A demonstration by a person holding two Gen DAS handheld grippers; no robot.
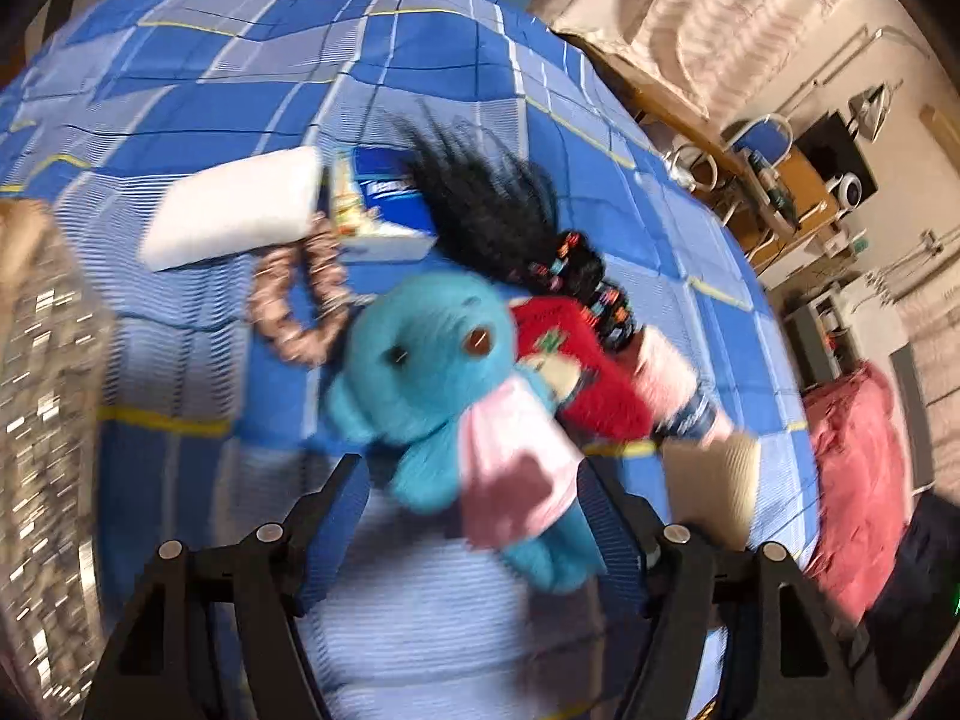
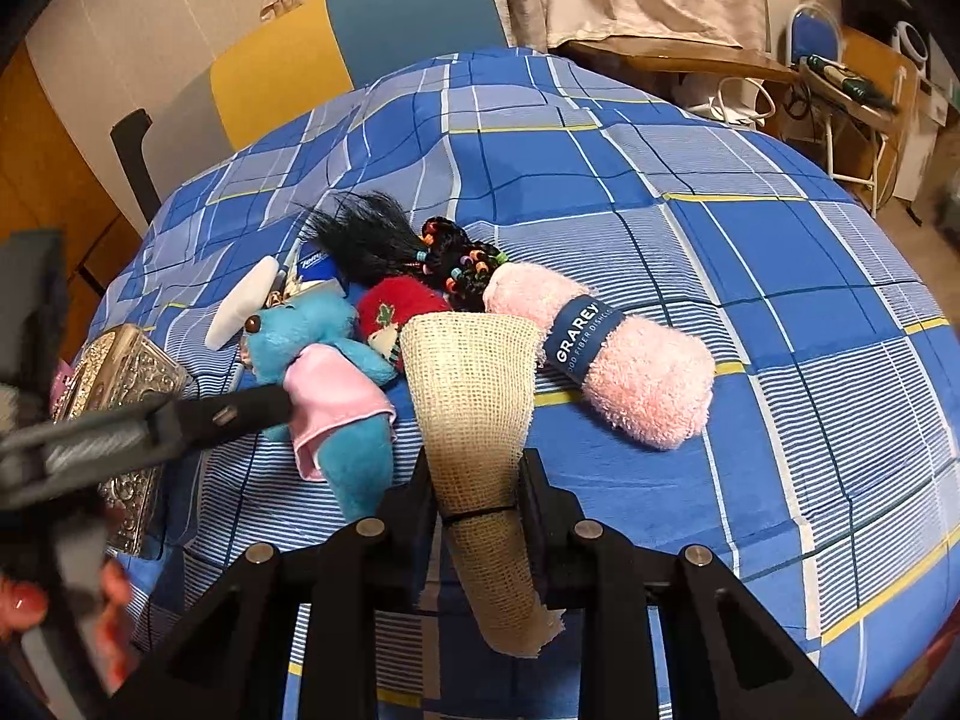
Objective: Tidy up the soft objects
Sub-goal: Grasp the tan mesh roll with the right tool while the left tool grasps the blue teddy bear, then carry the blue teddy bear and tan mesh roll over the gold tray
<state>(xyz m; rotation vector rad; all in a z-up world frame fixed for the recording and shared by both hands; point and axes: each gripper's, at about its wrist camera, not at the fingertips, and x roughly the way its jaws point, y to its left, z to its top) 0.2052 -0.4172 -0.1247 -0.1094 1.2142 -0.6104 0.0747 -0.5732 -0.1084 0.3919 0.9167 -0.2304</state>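
Observation:
A blue plush toy (image 1: 432, 360) in a pink dress lies on the plaid cloth, its lower body between the wide-apart fingers of my left gripper (image 1: 474, 480), which is open. Seen from the right wrist, one of its fingers (image 2: 240, 411) reaches the toy (image 2: 324, 330) at the dress. My right gripper (image 2: 477, 468) is shut on a tied beige burlap roll (image 2: 474, 384), which fans out ahead of it. Behind lie a red plush (image 2: 396, 306), a black beaded hairpiece (image 2: 372, 240) and a pink towel roll (image 2: 630, 372).
A silver ornate box (image 2: 126, 384) stands at the table's left edge. A white pad (image 1: 234, 210), a blue tissue box (image 1: 390, 204) and a scrunchie (image 1: 300, 300) lie behind the toy. The blue plaid cloth (image 2: 750, 240) stretches right. A person's hand (image 2: 24, 606) shows lower left.

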